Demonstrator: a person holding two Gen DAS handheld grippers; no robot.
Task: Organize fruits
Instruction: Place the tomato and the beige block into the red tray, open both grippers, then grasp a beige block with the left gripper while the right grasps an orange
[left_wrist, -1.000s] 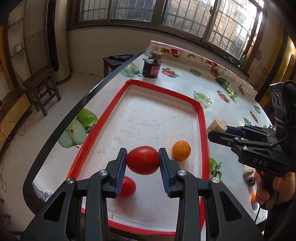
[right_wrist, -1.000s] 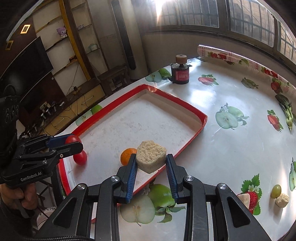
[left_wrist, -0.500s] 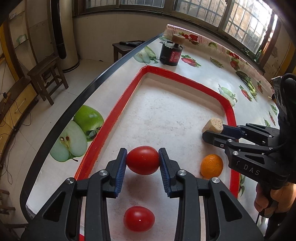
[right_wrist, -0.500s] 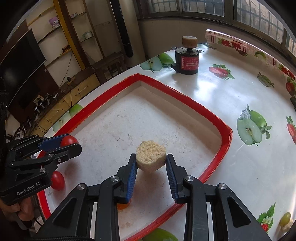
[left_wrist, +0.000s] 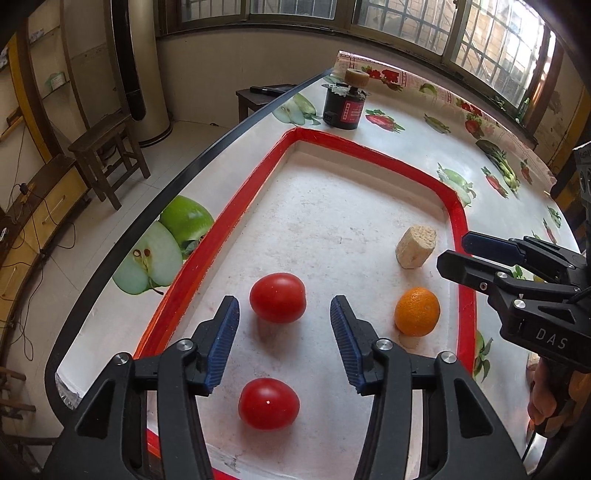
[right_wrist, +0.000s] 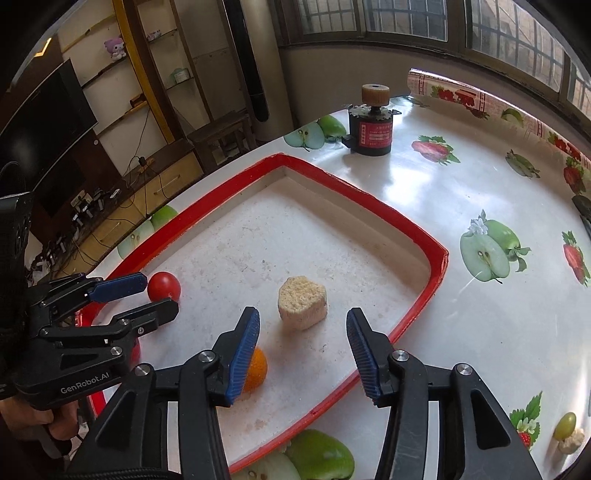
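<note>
Both loads just let go. Left gripper (left_wrist: 282, 339) jaws opening; the tomato (left_wrist: 277, 297) it clamped a second ago now sits free on the red-rimmed tray (left_wrist: 236, 236), pads clear. Right gripper (right_wrist: 301, 350) jaws opening too; beige chunk (right_wrist: 302, 302) down at the tray's 3 o'clock. Second tomato (left_wrist: 268, 403) at 6, orange (left_wrist: 417, 312) at 4. Four items trayed.

Orange half-hidden behind a right finger; small bits (right_wrist: 567, 430) off-tray, unidentifiable.

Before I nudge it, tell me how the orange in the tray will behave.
The orange looks round and smooth, so it will probably roll on the tray's flat floor. The raised red rim should likely stop it. Its firm-looking skin suggests it will keep its shape under a gentle push.
</note>
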